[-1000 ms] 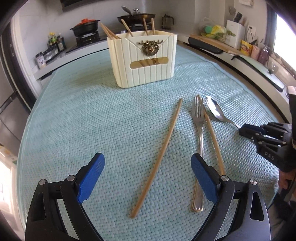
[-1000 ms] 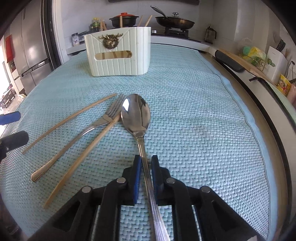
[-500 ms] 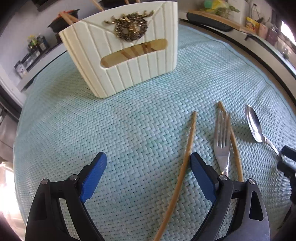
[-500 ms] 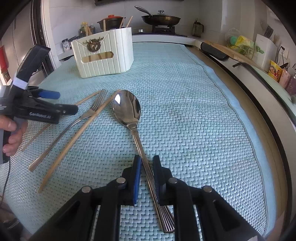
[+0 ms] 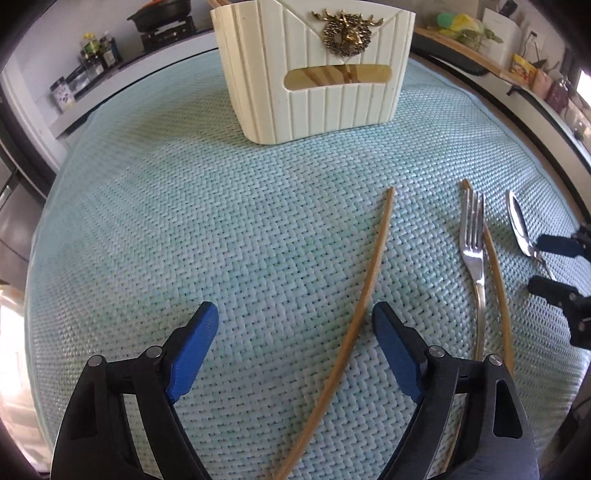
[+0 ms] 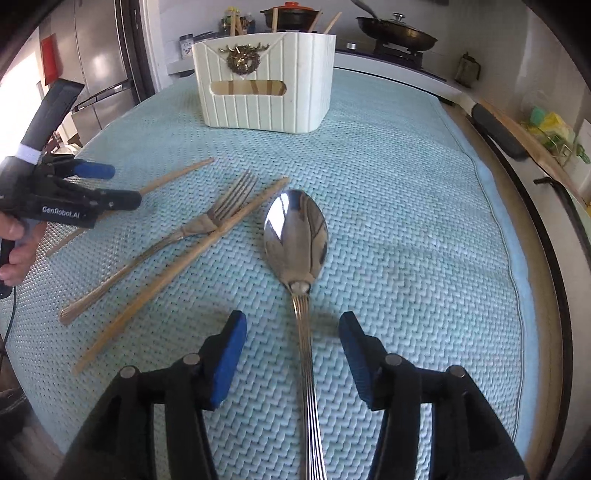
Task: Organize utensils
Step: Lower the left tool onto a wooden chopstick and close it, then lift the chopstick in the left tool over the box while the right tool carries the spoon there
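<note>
A cream utensil holder (image 5: pixel 314 70) with a gold stag emblem stands at the far side of the teal mat; it also shows in the right wrist view (image 6: pixel 264 83) with chopsticks standing in it. A steel spoon (image 6: pixel 297 236) lies flat between the open fingers of my right gripper (image 6: pixel 293 328). A fork (image 6: pixel 184 236) and a chopstick (image 6: pixel 192 254) lie crossed to its left. Another chopstick (image 5: pixel 364 291) lies between the open fingers of my left gripper (image 5: pixel 295 321). The left gripper also shows in the right wrist view (image 6: pixel 118 186).
The woven teal mat (image 5: pixel 184 221) covers the table. A counter with a stove, pots and jars runs behind (image 6: pixel 391 35). A fridge (image 6: pixel 96 66) stands at the left. A shelf with packets lines the right edge (image 5: pixel 517 70).
My right gripper has opened and let go of the spoon handle, which now lies on the mat. My left gripper has come down over the lone chopstick.
</note>
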`<state>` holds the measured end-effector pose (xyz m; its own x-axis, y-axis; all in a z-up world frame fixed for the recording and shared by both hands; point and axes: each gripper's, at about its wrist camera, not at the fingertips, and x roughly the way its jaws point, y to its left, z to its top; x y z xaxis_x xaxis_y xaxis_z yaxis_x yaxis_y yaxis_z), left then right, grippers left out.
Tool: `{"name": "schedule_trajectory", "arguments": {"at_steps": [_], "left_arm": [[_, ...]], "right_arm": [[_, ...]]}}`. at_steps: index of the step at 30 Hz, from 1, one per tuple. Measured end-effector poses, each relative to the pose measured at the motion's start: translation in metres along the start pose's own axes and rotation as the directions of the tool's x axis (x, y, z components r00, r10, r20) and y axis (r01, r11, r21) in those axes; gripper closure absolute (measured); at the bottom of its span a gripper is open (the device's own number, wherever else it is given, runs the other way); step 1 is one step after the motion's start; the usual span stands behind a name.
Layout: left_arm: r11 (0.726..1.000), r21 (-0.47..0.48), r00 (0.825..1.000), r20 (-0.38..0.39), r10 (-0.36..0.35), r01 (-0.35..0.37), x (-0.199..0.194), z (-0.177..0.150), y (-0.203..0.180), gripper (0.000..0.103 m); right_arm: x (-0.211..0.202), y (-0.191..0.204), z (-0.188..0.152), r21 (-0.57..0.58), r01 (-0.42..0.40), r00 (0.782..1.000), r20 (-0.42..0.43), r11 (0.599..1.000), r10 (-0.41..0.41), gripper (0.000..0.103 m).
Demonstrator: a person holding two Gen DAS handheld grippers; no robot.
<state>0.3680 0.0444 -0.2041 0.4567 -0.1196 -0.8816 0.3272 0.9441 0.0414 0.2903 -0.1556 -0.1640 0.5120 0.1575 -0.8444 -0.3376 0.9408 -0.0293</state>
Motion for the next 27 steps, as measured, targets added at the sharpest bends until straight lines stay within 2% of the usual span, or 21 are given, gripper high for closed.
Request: {"name": "schedule_trajectory", "arguments": {"at_steps": [3,9,12,13,14,19,23,27], "left_arm": [[0.999,0.049,1.0,-0.017,-0.021,0.022,0.003,0.008,-0.01,0.023],[0.988,0.146,0.997,-0.065,-0.05,0.059,0.006,0.029,-0.035,0.042],[0.983,0.153,0.992,-0.084,-0.093,0.105,0.005,0.033,-0.043,0.07],[0.981,0.166,0.993,-0.078,-0.087,0.099,0.004,0.034,-0.047,0.092],[0.98,0.178,0.994,-0.077,-0.08,0.093,0.004,0.034,-0.05,0.097],[0.985,0.144,0.995,-0.017,-0.097,0.098,-0.003,0.034,-0.051,0.099],[0.99,0.093,0.991,0.066,-0.113,0.107,-0.027,0.027,-0.042,0.099],[0.992,0.037,0.979,0.163,-0.122,0.118,-0.061,0.021,-0.024,0.099]], "right_arm": [[0.01,0.002,0.018,-0.046,-0.011,1.0,-0.013,0.999,0.01,0.05],[0.026,-0.003,0.043,-0.084,-0.035,0.999,-0.025,0.996,0.033,0.049],[0.029,-0.005,0.049,-0.09,-0.036,0.999,-0.03,0.995,0.033,0.05],[0.029,-0.006,0.05,-0.087,-0.036,0.999,-0.025,0.996,0.034,0.059],[0.029,-0.006,0.052,-0.085,-0.037,0.999,-0.022,0.996,0.036,0.061],[0.026,-0.013,0.054,-0.041,-0.046,0.999,0.001,0.998,0.046,0.061],[0.001,-0.019,0.052,-0.015,-0.066,0.995,0.079,0.998,0.067,0.061],[-0.036,-0.023,0.052,0.001,-0.088,0.982,0.17,0.996,0.086,0.061]]}}
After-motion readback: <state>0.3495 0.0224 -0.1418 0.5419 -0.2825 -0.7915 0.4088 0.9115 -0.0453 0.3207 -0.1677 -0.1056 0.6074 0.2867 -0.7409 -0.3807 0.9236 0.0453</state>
